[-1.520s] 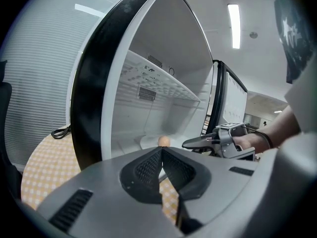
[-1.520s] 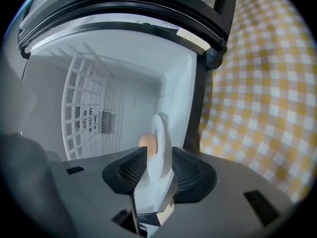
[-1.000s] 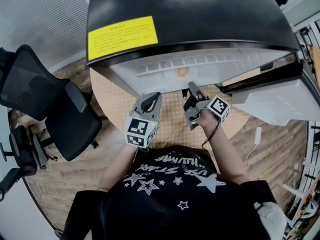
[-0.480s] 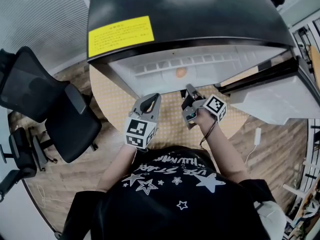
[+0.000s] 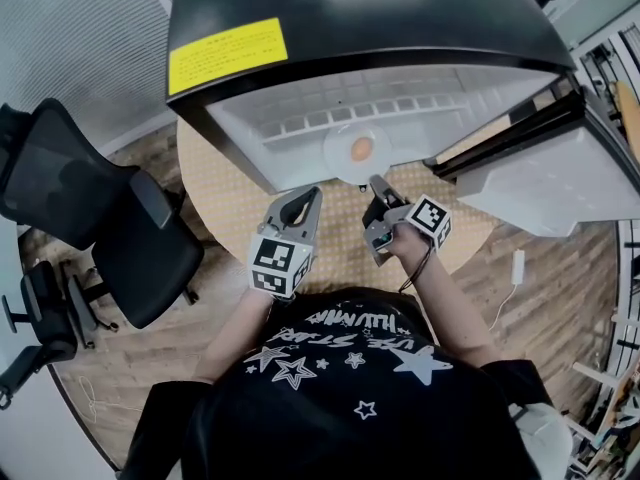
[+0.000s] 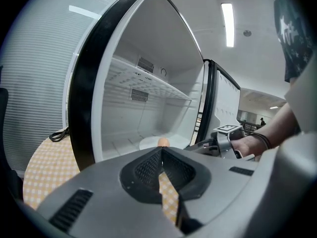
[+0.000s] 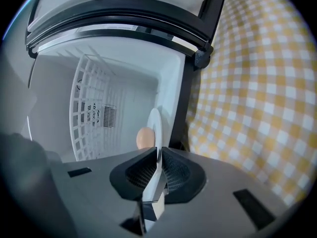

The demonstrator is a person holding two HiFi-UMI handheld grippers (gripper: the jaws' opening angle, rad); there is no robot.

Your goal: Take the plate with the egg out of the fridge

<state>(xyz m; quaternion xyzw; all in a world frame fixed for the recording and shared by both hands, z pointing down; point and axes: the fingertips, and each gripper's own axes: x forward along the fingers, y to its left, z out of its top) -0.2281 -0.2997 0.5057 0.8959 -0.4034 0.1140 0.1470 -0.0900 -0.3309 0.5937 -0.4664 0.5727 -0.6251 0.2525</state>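
Plate [image 5: 342, 161]: white, round, lying at the front of the floor of the open fridge [image 5: 380, 28], close to its near lip. Egg [image 5: 362, 149]: brown, resting about mid-plate.

Right gripper [image 5: 376, 182]: reaches in from the near side, and its tips meet the near rim of the plate. In the right gripper view the rim runs edge-on between the two jaws, which are closing onto it with the pads against it. The egg sits just beyond the tips, on the far side of the rim, clear of the jaws.

Left gripper [image 5: 304, 194]: just left of the right gripper, over the table [image 5: 225, 203], short of the fridge opening and apart from the plate. Its jaws are drawn together at the tips with nothing between them.

Fridge: black-cased with a white interior, standing on the round table's yellow checked cloth. A yellow label [image 5: 226, 55] is on its top, and its door [image 5: 540, 173] is swung open to the right.

Office chair [image 5: 95, 208]: black, left of the table.
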